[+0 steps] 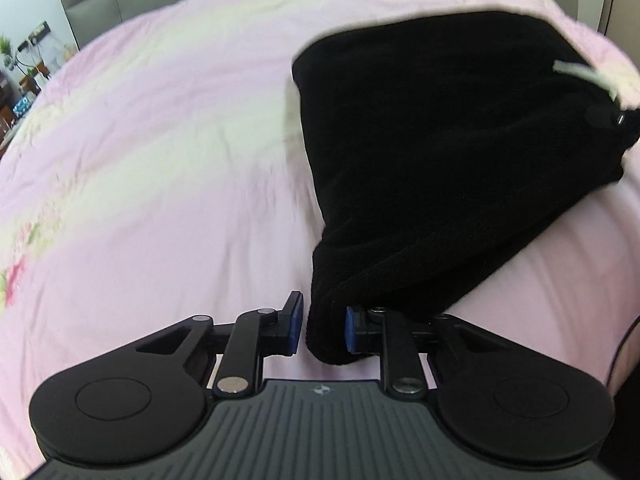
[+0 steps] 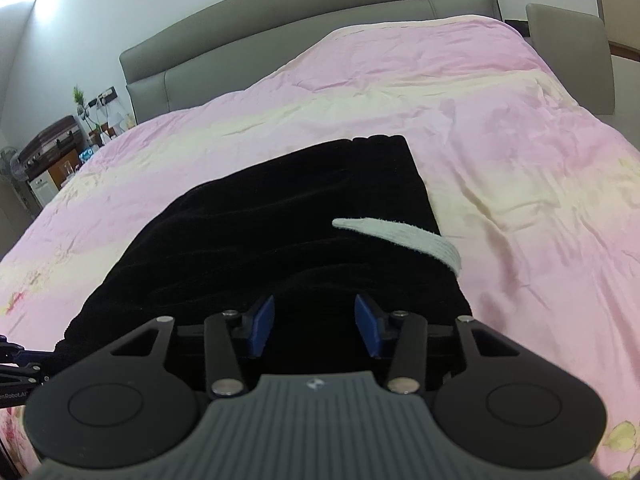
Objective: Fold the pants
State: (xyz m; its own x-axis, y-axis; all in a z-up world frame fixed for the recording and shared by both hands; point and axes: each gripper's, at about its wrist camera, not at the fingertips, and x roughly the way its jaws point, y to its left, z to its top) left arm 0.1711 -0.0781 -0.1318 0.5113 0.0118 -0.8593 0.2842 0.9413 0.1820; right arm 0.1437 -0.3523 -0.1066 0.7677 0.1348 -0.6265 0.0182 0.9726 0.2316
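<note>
Black pants (image 1: pixel 432 152) lie folded on the pink bedspread (image 1: pixel 168 168), at the right in the left wrist view. Their near corner hangs between the pads of my left gripper (image 1: pixel 322 330), which stands open with a gap beside the left pad. In the right wrist view the pants (image 2: pixel 280 216) spread out ahead, with a white drawstring tab (image 2: pixel 404 236) lying on them at the right. My right gripper (image 2: pixel 315 326) is open just above the pants' near edge, holding nothing.
A grey padded headboard (image 2: pixel 304 36) stands at the far end of the bed. A bedside stand with a plant and clutter (image 2: pixel 68 152) is at the far left. The bedspread (image 2: pixel 500 140) extends to the right.
</note>
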